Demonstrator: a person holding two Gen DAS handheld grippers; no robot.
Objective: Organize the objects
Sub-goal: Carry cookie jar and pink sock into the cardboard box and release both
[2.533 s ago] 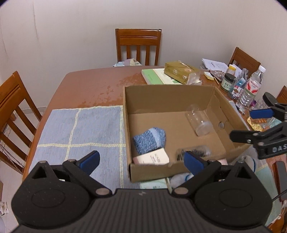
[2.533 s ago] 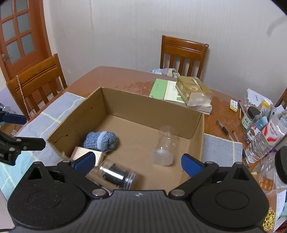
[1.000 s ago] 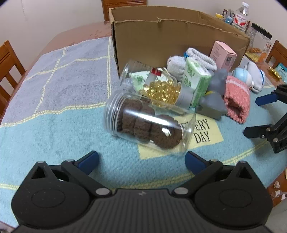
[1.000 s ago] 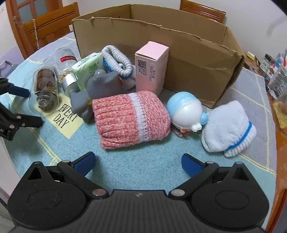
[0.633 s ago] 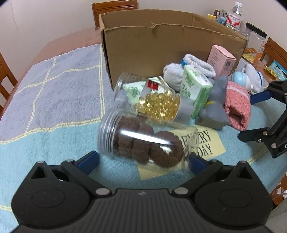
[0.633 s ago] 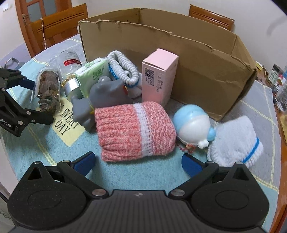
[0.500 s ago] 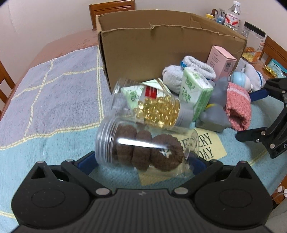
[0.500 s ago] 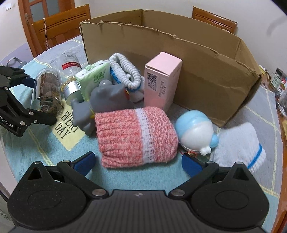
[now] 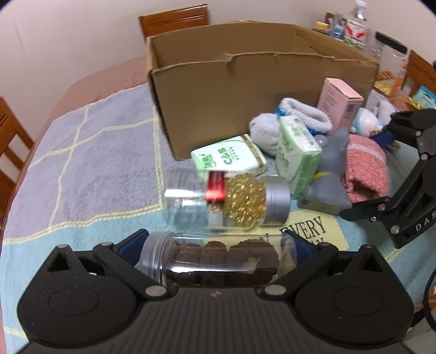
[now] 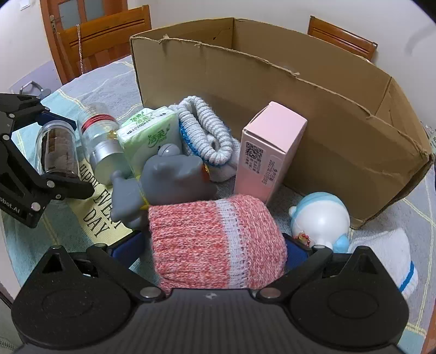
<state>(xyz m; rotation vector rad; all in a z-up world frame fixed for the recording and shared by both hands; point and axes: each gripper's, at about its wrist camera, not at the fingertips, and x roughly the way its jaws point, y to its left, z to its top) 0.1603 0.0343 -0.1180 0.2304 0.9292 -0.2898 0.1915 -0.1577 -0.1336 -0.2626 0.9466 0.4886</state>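
A clear cookie jar lies on its side between the fingers of my left gripper, whose blue pads touch both its ends; it also shows in the right wrist view. A rolled pink sock sits between the fingers of my right gripper, pads at both sides. A jar of yellow capsules lies just beyond the cookie jar. The open cardboard box stands behind the pile.
In front of the box lie green tissue packs, a grey toy, a pink carton, a blue-white figure, white socks and a knitted sock. Bottles and chairs stand around the table.
Both grippers came down from above the box to the pile. The left moved in around the cookie jar and closed on it; the right moved in around the pink sock.
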